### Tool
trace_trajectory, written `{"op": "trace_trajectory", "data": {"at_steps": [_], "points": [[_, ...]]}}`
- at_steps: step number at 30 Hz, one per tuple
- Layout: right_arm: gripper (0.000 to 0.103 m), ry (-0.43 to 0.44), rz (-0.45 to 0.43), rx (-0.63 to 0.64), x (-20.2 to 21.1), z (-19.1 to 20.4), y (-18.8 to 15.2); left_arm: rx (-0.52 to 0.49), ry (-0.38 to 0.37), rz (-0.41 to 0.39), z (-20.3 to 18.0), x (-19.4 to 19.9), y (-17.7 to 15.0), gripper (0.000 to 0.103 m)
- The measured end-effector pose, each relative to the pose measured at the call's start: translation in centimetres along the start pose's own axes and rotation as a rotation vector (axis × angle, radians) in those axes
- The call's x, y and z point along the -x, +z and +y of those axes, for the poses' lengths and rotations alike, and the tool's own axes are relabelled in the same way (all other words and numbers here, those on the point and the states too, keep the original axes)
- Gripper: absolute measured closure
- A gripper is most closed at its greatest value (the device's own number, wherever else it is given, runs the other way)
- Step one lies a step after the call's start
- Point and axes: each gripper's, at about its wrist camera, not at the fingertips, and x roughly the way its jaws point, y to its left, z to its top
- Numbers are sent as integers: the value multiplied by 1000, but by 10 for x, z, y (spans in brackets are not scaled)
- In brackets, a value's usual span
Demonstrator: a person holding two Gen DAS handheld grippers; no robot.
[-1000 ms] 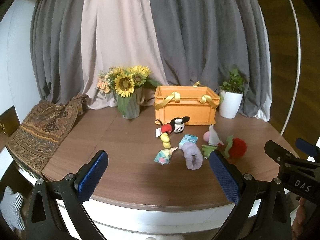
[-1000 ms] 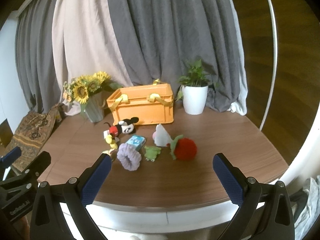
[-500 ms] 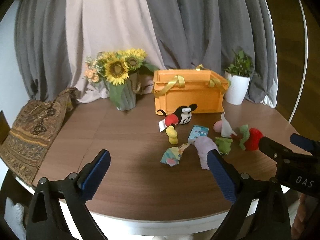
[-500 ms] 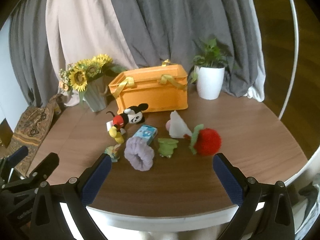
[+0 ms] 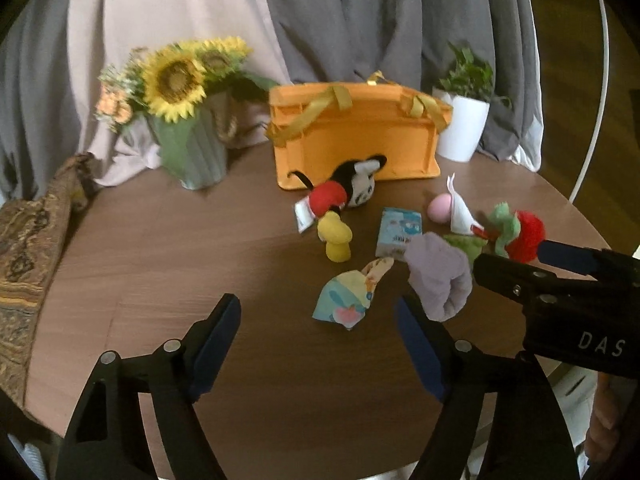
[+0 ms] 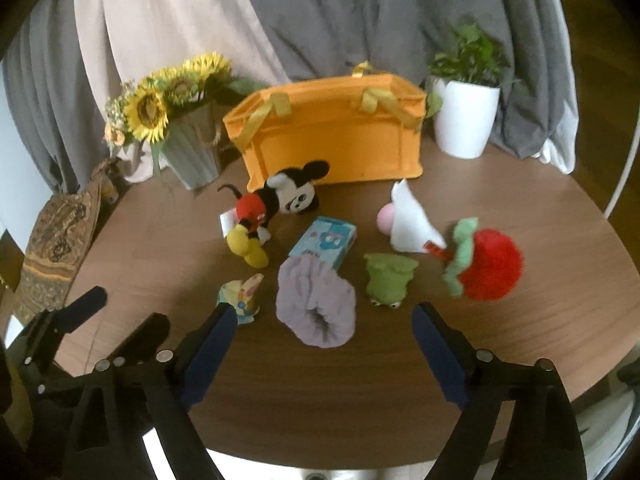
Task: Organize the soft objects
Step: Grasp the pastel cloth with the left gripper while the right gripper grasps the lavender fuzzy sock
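Several soft toys lie on the round wooden table (image 5: pixel 160 248) in front of an orange basket (image 5: pixel 352 136) (image 6: pixel 332 136): a mouse plush (image 6: pixel 276 200) (image 5: pixel 344 194), a purple scrunchie (image 6: pixel 318 306) (image 5: pixel 440 280), a green frog (image 6: pixel 388 278), a red strawberry plush (image 6: pixel 488 264) (image 5: pixel 524 236), a small pastel toy (image 5: pixel 348 294) (image 6: pixel 242 296), a blue pack (image 6: pixel 326 242) and a white-and-pink toy (image 6: pixel 404 220). My left gripper (image 5: pixel 318 320) is open, just short of the pastel toy. My right gripper (image 6: pixel 324 332) is open, just short of the scrunchie.
A vase of sunflowers (image 5: pixel 180 112) stands left of the basket and a white potted plant (image 6: pixel 466 112) to its right. A patterned cloth (image 5: pixel 24 240) drapes over the table's left edge. Curtains hang behind.
Both grippers have moved forward and down over the table toward the toys, which now look much larger. Both stay open and nothing on the table has moved.
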Motion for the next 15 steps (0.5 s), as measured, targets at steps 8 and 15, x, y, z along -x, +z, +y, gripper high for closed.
{"op": "trace_trajectory", "data": {"at_steps": [8,15], "points": [[28,1,76,-28,-35,3,1,-52,-85,50,0,-35,-2,29],[36,-7,118,-38,-56,6,1,-90,-129,89,-1,-64,1,35]]}}
